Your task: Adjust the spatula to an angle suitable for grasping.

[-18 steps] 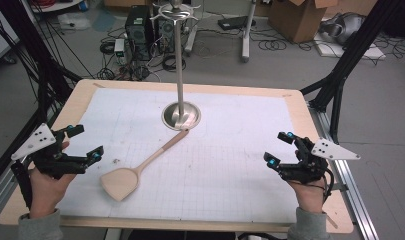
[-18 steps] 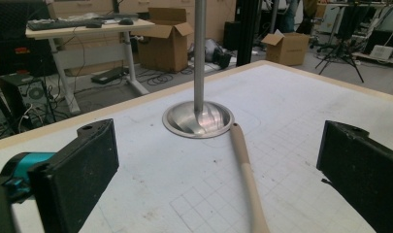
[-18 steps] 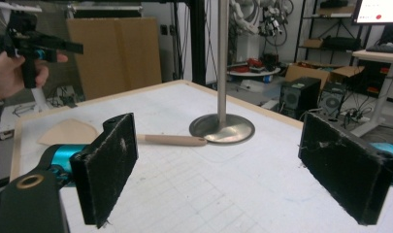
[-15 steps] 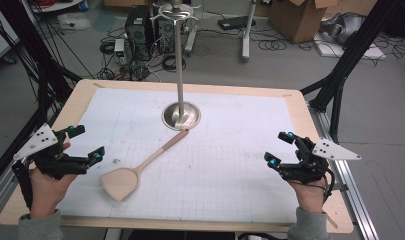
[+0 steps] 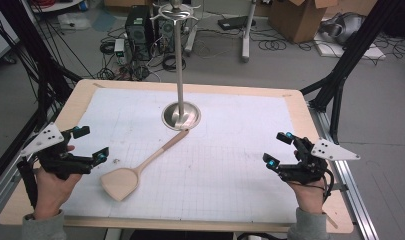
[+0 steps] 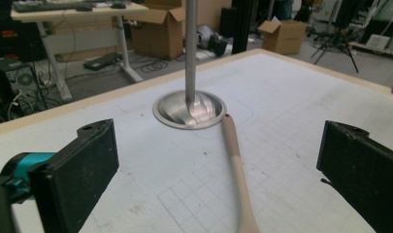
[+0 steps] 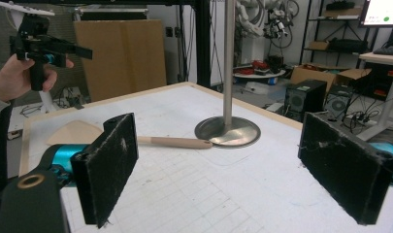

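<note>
Wooden spatula (image 5: 140, 166): pale wood, flat broad blade, long slim round handle. Lies flat on the white grid mat (image 5: 230, 150), blade toward the left gripper (image 5: 87, 145), handle tip touching the base of the metal stand (image 5: 181, 114). Left gripper jaws wide apart, holding nothing, just beside the blade. Right gripper (image 5: 278, 148) also wide open and empty, well apart from the spatula at the mat's right edge. Mat covers a light wood table (image 5: 80, 92). Room behind: grey floor, cables, cardboard boxes (image 5: 295, 17), PC tower (image 5: 139, 25)

Wooden spatula (image 5: 140, 166) flat on mat, handle tip touching stand base (image 5: 181, 116).
</note>
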Tool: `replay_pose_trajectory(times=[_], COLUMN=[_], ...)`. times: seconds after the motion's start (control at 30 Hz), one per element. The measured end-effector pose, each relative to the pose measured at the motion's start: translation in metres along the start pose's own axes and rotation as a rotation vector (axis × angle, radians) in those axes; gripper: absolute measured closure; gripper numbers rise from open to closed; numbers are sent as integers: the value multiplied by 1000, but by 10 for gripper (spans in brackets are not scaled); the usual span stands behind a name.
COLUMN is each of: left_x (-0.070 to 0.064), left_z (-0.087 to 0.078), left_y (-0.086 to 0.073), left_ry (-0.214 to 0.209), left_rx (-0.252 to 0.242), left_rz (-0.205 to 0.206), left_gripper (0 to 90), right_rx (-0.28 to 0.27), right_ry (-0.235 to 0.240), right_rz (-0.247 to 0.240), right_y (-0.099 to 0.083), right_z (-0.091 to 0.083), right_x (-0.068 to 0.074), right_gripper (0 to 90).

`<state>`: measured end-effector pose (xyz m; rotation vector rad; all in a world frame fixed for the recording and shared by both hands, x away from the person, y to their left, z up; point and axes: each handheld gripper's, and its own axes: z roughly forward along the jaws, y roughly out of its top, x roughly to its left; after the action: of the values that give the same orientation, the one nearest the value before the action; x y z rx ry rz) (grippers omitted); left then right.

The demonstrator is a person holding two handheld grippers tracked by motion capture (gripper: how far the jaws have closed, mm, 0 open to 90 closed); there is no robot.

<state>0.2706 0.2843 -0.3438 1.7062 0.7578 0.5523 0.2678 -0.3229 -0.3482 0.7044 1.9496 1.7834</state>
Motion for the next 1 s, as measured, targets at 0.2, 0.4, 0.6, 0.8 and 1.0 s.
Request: replay_pose_trajectory(times=[0.2,0.4,0.6,0.8,1.0], left_x=[0,0,2,0,2], left_z=[2,6,12,19,28], left_y=[-4,-7,-9,-10,-15], left_ry=[-8,18,-7,4,3], left_rx=[6,-10,12,52,80], left_rz=[20,7,-16,-13,-21], left_gripper=[87,330,528,689,824], right_rx=[17,31,37,38,46], right_ry=[11,10,16,18,25], right_rz=[-4,-6,-9,-12,-10], right_y=[1,0,-1,-1,-1], right_z=[1,0,-1,-2,-1], right_x=[4,6,8,7,7], right_gripper=[135,138,139,140,140])
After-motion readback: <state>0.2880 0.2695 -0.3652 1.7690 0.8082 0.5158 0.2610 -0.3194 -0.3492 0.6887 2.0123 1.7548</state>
